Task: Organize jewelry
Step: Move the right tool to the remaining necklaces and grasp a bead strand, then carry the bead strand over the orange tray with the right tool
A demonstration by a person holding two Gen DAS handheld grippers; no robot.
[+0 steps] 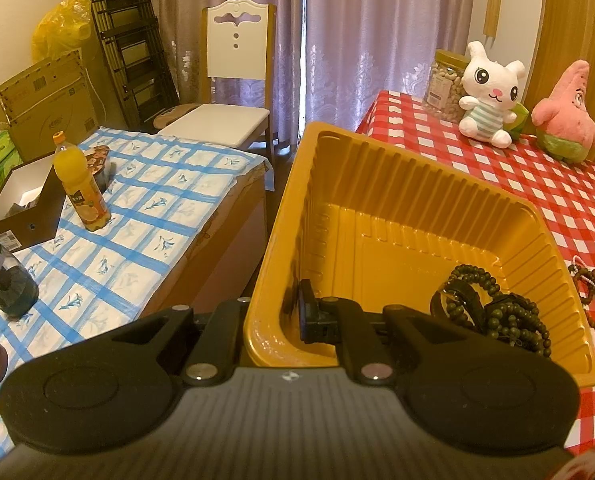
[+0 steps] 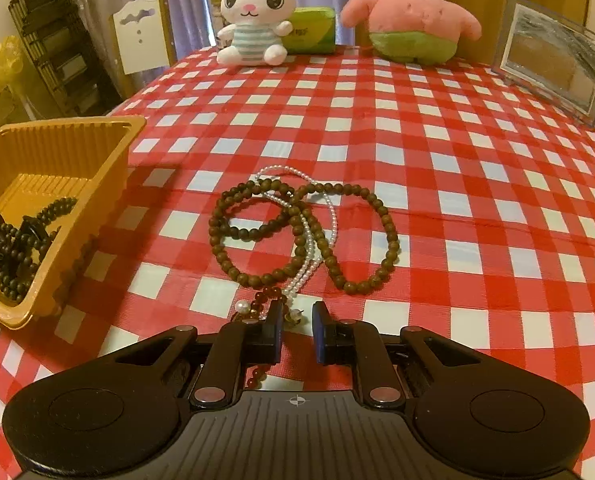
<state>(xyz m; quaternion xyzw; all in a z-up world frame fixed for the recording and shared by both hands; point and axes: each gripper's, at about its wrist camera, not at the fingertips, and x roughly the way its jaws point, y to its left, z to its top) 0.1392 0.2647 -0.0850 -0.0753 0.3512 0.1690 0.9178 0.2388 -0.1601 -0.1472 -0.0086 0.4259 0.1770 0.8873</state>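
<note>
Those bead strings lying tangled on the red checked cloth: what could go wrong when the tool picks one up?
1. The pearl strand is threaded through the brown bead loops, so lifting it may drag them all along.
2. The right tool straddles only the strand's end near the dark red beads; a thin string could slip out.
3. The left tool pinches one wall of the tilted yellow tray; the dark beads inside might spill.

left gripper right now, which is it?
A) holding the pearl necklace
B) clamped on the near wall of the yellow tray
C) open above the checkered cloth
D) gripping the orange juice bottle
B: the left gripper is shut on the yellow tray, one finger outside the near wall and one inside, as the left wrist view shows.
</note>
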